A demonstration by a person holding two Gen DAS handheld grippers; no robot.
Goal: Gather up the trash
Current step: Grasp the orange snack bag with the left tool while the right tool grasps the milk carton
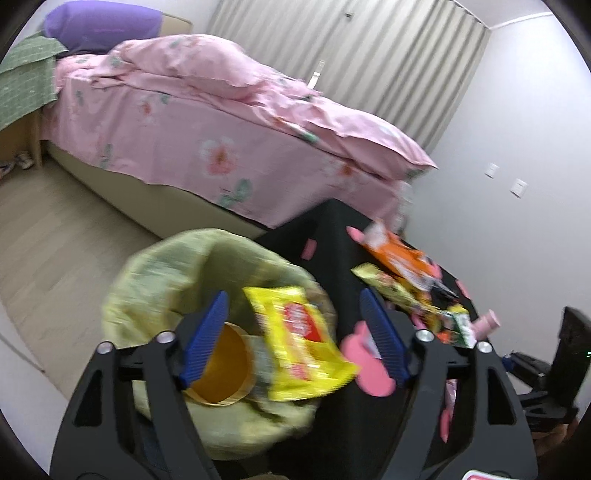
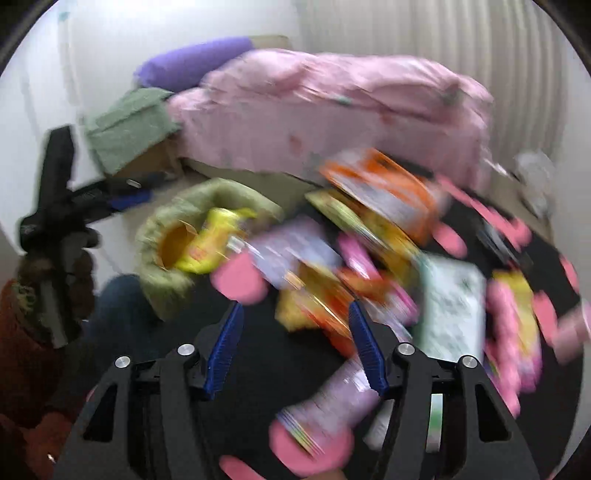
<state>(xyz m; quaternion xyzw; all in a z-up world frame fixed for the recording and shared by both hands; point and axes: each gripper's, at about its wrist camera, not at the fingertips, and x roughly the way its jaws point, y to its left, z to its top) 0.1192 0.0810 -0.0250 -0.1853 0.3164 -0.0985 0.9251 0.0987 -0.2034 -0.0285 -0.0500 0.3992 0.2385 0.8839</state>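
A bin lined with a pale green bag (image 1: 155, 266) (image 2: 162, 288) stands on the floor beside a black table (image 1: 332, 240). A yellow snack packet (image 1: 303, 339) (image 2: 214, 243) lies across the bin's mouth, next to an orange cup (image 1: 221, 369) inside. My left gripper (image 1: 293, 295) hovers over the bin with its jaws wide apart, and the blue pads do not touch the packet. My right gripper (image 2: 295, 305) is open above the table's litter, which includes an orange packet (image 2: 384, 188), a white-green box (image 2: 454, 306) and a lilac bottle (image 2: 340, 398) just under its right finger. The right wrist view is blurred.
A bed with pink bedding (image 1: 221, 129) runs behind the bin and table, with a purple pillow (image 1: 99, 22) at its head. Pink stickers dot the black table top. A person's dark red sleeve (image 2: 22, 332) and blue-clad knee (image 2: 118, 302) are beside the bin. Wooden floor (image 1: 55, 240) lies to the left.
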